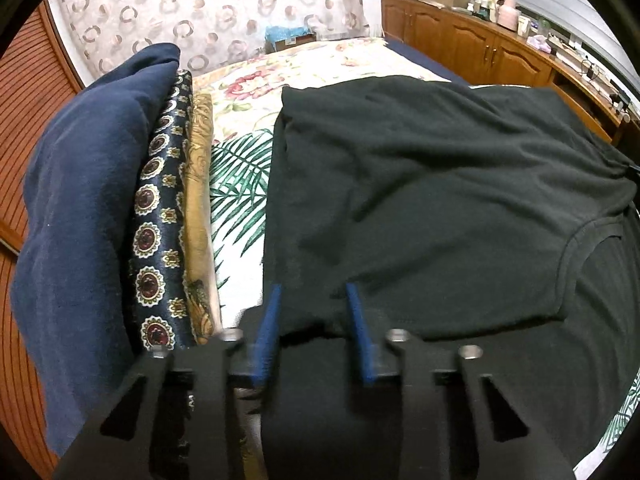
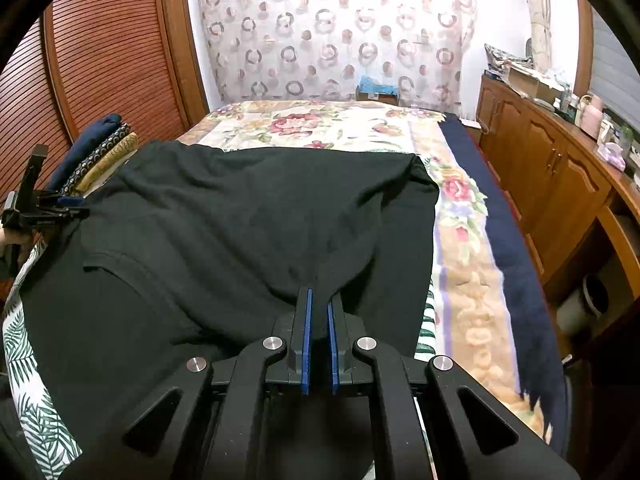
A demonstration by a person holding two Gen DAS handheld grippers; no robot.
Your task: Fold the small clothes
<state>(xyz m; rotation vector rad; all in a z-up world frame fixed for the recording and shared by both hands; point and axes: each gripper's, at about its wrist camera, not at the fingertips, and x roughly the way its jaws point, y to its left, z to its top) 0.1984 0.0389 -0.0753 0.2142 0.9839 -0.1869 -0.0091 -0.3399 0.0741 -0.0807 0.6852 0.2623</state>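
The fold looks mid-way: the right gripper [image 2: 319, 300] pinches the black shirt [image 2: 256, 216] spread on the bed [image 2: 320, 120], the left gripper [image 1: 314, 292] is spread over its edge and should clamp next.

A dark green T-shirt [image 2: 248, 216] lies spread on the bed, its near edge folded over.

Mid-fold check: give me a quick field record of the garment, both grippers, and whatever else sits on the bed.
garment: dark green cotton T-shirt, folded over on the bed, neckline showing
left gripper: jaws apart at the shirt's left edge
right gripper: jaws closed on a bunched shirt fold
surface: floral bedspread
beside shirt: stack of folded clothes, navy on top, at the left
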